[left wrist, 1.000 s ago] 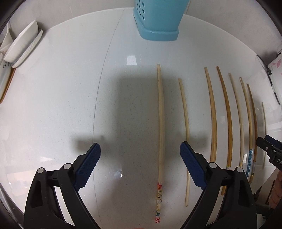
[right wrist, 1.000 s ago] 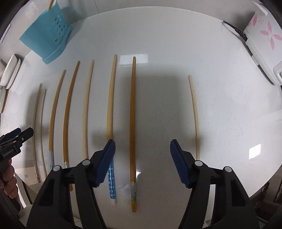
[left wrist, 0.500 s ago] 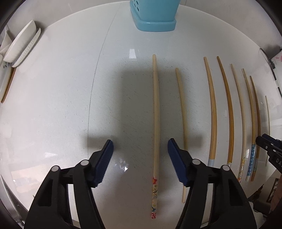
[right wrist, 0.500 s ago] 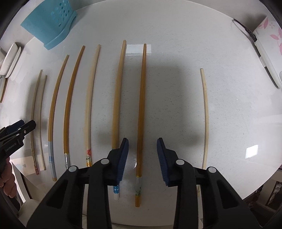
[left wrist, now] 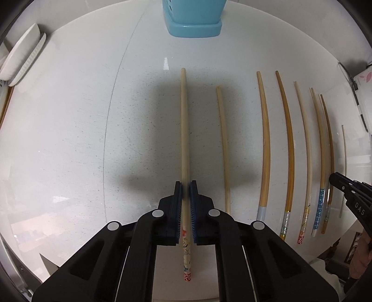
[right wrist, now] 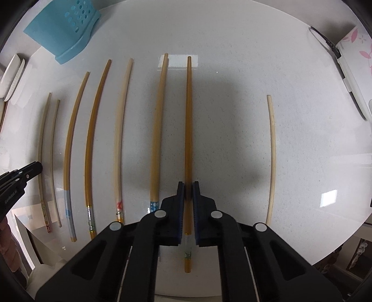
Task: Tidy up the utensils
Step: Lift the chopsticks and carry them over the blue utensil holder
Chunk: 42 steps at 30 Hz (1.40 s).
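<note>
We have the left gripper (left wrist: 186, 185) clamped on a pale chopstick (left wrist: 184, 130) and the right gripper (right wrist: 188, 188) on an amber chopstick (right wrist: 188, 120), both sticks flat on the counter (left wrist: 81, 139), pointing toward the holder (left wrist: 194, 25) ahead.

Blue holder (left wrist: 193, 21) top beyond frame edge

A white speckled countertop (right wrist: 232, 116) fills the scene (glossy, with bright window reflections (right wrist: 328, 196) near right), a thin seam (left wrist: 111, 120) running far-to-near at left.
</note>
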### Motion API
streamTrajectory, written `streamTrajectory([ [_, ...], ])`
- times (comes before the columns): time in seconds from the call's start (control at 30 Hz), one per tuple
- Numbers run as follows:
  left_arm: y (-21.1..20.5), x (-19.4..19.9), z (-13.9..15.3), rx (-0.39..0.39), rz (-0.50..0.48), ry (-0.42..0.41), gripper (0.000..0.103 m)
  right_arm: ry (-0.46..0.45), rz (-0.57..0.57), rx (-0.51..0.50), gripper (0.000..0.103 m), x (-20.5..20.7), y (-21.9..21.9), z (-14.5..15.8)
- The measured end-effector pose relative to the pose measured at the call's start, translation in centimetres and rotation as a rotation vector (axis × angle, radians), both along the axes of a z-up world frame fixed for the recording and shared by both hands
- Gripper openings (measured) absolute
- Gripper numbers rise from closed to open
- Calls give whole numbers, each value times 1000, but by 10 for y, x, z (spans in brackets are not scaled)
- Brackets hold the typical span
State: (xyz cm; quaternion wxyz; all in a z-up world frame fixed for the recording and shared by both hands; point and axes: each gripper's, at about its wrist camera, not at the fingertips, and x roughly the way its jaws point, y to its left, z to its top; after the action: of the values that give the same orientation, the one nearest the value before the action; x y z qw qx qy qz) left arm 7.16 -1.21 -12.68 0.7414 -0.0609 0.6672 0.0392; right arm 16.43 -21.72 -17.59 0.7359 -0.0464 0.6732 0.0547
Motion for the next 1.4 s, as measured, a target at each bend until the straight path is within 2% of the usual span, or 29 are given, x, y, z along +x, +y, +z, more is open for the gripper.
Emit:
streamTrajectory([
  [0.53,31,-21,58,-72,78,-184,6,-95,-32,77,6,8,-2,41],
  [1.17,45,-19,124,-59,92,-367,6,-259,1,152,6,-6,-1,93],
  [1.4,45,-10,137,-59,89,-412,6,-309,8,167,6,0,5,110],
])
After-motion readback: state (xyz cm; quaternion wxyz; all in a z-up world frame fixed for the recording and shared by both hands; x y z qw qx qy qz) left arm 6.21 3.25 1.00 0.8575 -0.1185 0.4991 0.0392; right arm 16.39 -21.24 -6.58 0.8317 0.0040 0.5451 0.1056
